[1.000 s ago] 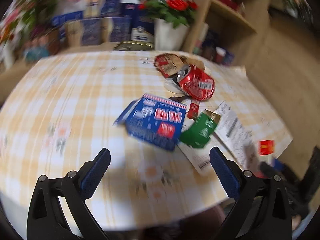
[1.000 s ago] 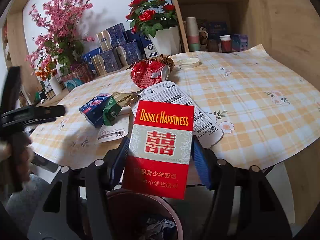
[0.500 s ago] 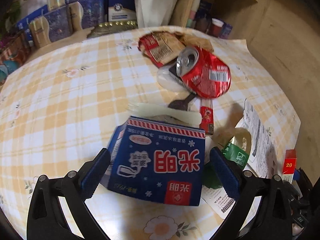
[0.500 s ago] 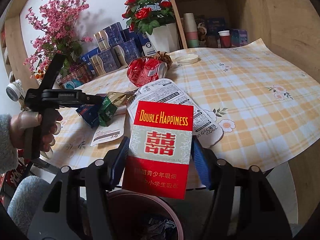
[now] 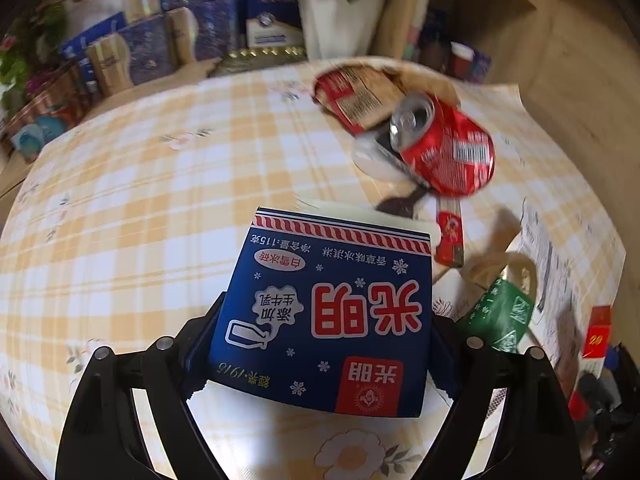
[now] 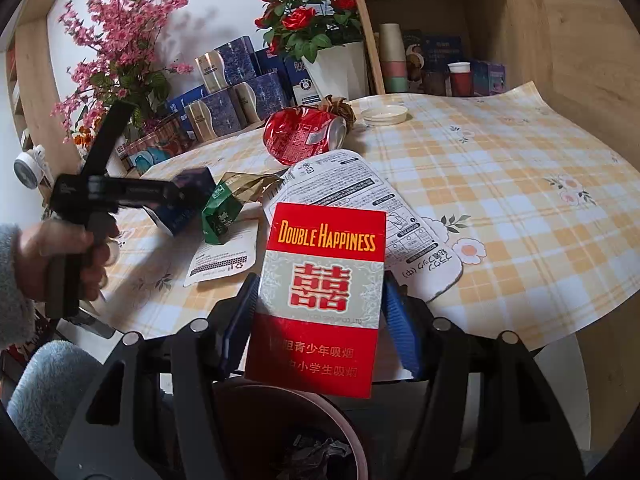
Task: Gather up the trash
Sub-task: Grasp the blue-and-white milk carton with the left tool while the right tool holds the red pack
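Note:
My left gripper [image 5: 320, 344] is shut on a blue ice-cream carton [image 5: 332, 316] with red Chinese letters, just above the checked tablecloth [image 5: 140, 208]; the carton also shows in the right wrist view [image 6: 184, 200]. My right gripper [image 6: 320, 312] is shut on a red Double Happiness cigarette pack [image 6: 320, 300], held off the table's front edge above a dark trash bin [image 6: 288, 436]. A crushed red can [image 5: 444, 144] [image 6: 304, 136], a green wrapper [image 5: 500, 312] [image 6: 220, 212] and white printed packets [image 6: 360, 216] lie on the table.
A red snack bag [image 5: 356, 100], a small red sachet [image 5: 450, 236] and a white lid [image 6: 384, 114] lie on the table. Blue boxes [image 6: 232, 96], a white pot of roses [image 6: 336, 72] and a wooden shelf [image 6: 432, 40] stand behind it.
My left gripper moved forward over the table and closed on the blue carton, which now sits between its fingers. My right gripper kept holding the cigarette pack over the bin.

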Motion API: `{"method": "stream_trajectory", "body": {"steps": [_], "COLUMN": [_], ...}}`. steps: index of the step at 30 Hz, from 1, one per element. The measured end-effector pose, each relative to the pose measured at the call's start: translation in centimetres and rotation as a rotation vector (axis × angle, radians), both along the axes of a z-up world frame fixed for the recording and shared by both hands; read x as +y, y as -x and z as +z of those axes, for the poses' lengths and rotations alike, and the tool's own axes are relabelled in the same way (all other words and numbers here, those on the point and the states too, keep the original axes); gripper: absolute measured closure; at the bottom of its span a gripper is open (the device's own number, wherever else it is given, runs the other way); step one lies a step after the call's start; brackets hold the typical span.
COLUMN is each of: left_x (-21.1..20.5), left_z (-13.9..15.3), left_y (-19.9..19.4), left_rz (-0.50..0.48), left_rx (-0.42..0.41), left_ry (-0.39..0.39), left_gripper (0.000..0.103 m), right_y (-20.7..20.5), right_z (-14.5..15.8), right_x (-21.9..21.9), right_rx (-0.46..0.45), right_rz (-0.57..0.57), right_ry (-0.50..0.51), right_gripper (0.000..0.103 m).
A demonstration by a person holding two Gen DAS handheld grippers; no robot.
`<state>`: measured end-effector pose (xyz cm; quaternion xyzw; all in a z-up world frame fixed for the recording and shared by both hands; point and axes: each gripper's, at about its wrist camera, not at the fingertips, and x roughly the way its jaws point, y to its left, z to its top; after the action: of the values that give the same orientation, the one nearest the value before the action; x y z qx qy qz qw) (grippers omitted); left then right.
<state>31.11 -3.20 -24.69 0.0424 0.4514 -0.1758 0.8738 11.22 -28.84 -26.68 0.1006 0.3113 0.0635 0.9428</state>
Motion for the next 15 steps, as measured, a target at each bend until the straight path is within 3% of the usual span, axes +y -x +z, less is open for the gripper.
{"method": "stream_trajectory", "body": {"steps": [7,15], "left_x": [2.1,4.3], "left_z": [4.0,5.5], "left_y": [4.2,14.5], "left_rz": [0.045,0.072], "left_rx": [-0.081,-0.121], "left_ry": [0.048,0.121], "left_gripper": [0.020,0.020], "right_y": [0.9,3.1], "right_z": [0.4,1.7], "right_x": [1.5,3.0], "right_rx": [-0.021,-0.028], "right_rz": [0.033,0.076], "right_ry": [0.049,0.068], "right_gripper": [0.042,0.042]}}
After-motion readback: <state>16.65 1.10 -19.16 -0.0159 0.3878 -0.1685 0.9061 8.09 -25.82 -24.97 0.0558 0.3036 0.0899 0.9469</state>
